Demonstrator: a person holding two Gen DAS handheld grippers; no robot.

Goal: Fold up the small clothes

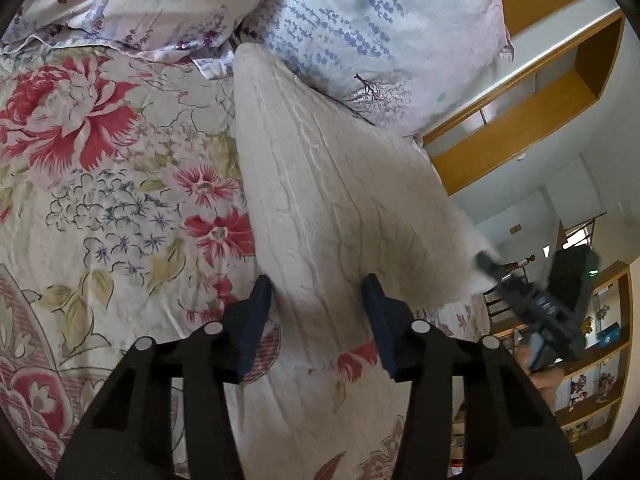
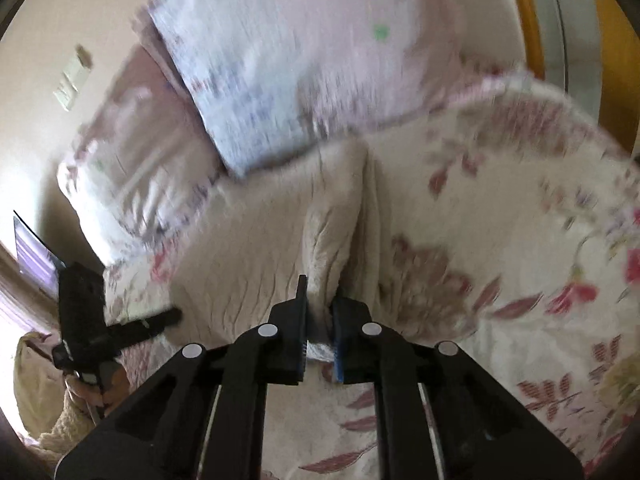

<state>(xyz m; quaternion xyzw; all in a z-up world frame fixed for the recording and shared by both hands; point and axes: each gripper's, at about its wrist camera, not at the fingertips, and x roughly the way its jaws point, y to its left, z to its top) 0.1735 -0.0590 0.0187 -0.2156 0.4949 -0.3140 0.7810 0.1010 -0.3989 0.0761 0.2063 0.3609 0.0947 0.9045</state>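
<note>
1. Left gripper: jaws wide apart, gripping nothing; cream garment lies between and ahead of its fingers.
2. Right gripper: jaws nearly closed, pinching a garment fold.
3. Garment rests on the floral bedspread, pillows beyond.

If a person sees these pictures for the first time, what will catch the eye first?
First, the cream knitted garment, lifted above the floral bedspread in the middle. The right gripper is shut on its edge; the left gripper is open around it. Behind lie lavender-print pillows.
</note>
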